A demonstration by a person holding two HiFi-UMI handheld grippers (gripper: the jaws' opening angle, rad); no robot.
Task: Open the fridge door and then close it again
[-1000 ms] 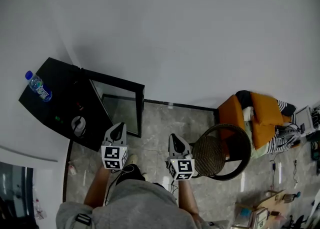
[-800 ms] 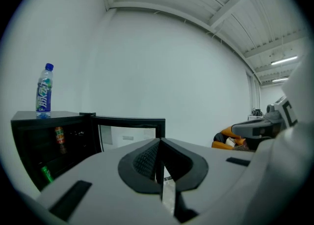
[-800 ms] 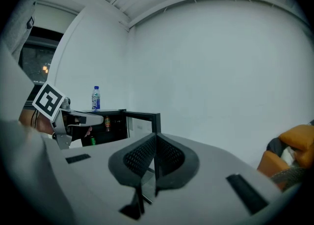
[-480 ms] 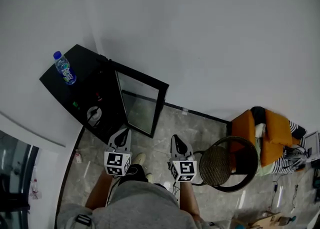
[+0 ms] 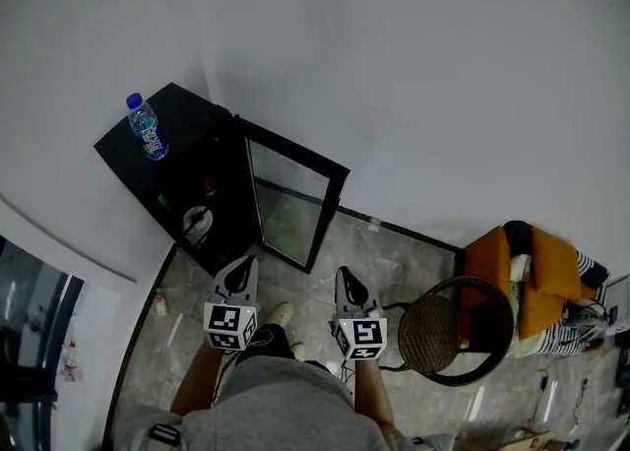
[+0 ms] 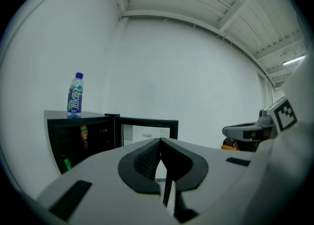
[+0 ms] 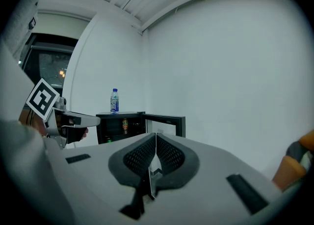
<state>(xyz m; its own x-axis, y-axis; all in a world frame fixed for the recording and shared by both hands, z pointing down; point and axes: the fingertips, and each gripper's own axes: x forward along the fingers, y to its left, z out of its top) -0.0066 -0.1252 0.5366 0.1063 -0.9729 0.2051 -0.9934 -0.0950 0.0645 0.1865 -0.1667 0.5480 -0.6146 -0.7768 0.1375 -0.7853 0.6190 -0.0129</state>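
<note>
A small black fridge (image 5: 172, 178) stands in the room's corner with its glass door (image 5: 295, 205) swung wide open. Cans and bottles show inside it (image 6: 84, 133). A water bottle (image 5: 147, 128) stands on its top. My left gripper (image 5: 239, 269) is shut and empty, a short way in front of the fridge. My right gripper (image 5: 346, 278) is shut and empty too, beside the left one and apart from the door. In the right gripper view the fridge (image 7: 120, 126) and its open door (image 7: 167, 123) lie ahead past the closed jaws.
A round black wicker chair (image 5: 448, 326) stands at my right. Behind it sits an orange seat (image 5: 532, 277) with clothes on it. White walls meet behind the fridge. A dark window (image 5: 30, 341) is at the left. The floor (image 5: 394, 257) is grey stone tile.
The view has swung so the fridge sits nearer the middle and closer. Both grippers stay shut and have moved toward the fridge. The door stays open.
</note>
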